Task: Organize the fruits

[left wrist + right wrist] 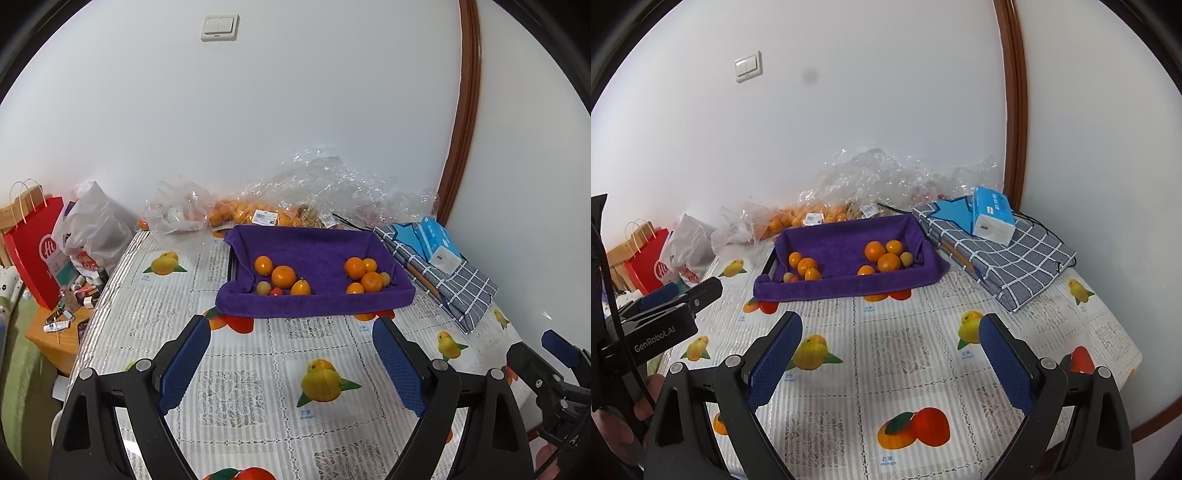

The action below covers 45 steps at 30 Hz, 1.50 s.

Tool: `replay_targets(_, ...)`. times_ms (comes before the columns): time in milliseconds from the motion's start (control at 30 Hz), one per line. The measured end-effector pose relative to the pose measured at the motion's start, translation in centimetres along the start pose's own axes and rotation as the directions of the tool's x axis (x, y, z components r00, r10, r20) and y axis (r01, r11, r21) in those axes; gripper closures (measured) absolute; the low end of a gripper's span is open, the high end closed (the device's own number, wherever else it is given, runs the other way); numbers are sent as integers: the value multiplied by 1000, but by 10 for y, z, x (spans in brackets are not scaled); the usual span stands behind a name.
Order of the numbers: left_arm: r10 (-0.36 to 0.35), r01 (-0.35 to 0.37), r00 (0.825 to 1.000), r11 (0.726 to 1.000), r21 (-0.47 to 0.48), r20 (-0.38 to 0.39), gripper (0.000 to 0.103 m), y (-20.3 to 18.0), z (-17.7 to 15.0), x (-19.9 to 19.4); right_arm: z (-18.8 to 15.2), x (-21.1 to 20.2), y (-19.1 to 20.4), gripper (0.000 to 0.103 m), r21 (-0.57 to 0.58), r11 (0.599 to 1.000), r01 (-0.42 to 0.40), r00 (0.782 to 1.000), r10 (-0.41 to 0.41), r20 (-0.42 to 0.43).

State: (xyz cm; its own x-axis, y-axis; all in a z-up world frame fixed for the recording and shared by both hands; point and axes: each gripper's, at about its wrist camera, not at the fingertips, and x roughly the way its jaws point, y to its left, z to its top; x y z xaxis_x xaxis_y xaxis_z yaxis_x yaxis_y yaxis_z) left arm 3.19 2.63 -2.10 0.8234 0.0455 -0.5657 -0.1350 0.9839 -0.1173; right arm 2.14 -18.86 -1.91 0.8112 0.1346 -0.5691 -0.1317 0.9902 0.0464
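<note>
A tray lined with a purple towel (pixel 314 302) (pixel 849 288) sits on the table near the wall. In it lie two groups of small orange fruits: a left group (pixel 283 277) (pixel 807 266) and a right group (pixel 365 275) (pixel 886 258), each with a pale yellowish one. My left gripper (pixel 291 325) is open and empty, above the tablecloth in front of the tray. My right gripper (pixel 891 321) is open and empty, also in front of the tray. The left gripper also shows in the right wrist view (pixel 683 295).
Clear plastic bags with more oranges (pixel 258 214) (pixel 812 218) lie behind the tray against the wall. A folded checked cloth (pixel 443 280) (pixel 1008 258) with a blue tissue pack (pixel 993 216) lies right of the tray. A red paper bag (pixel 37 251) and clutter stand left of the table.
</note>
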Motion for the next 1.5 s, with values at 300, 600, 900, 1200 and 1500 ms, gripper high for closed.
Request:
replay_targets(300, 3, -3, 1000, 1000, 3, 12, 14, -2, 1, -5, -1, -1, -2, 7, 6, 1000, 10, 1000, -10, 0)
replay_targets(600, 5, -5, 1000, 1000, 4, 12, 14, -3, 1, -5, -2, 0, -3, 7, 11, 1000, 19, 1000, -19, -4)
replay_targets(900, 7, -7, 1000, 1000, 6, 12, 14, -3, 1, -6, 0, 0, -5, 7, 20, 1000, 21, 1000, -21, -6)
replay_targets(1200, 8, -8, 1000, 1000, 7, 12, 14, -3, 1, -6, -1, -1, -6, 7, 22, 999, 25, 1000, -25, -5)
replay_targets(1500, 7, -7, 1000, 1000, 9, 11, 14, -3, 1, -7, 0, -1, -7, 7, 23, 999, 25, 1000, -25, -5)
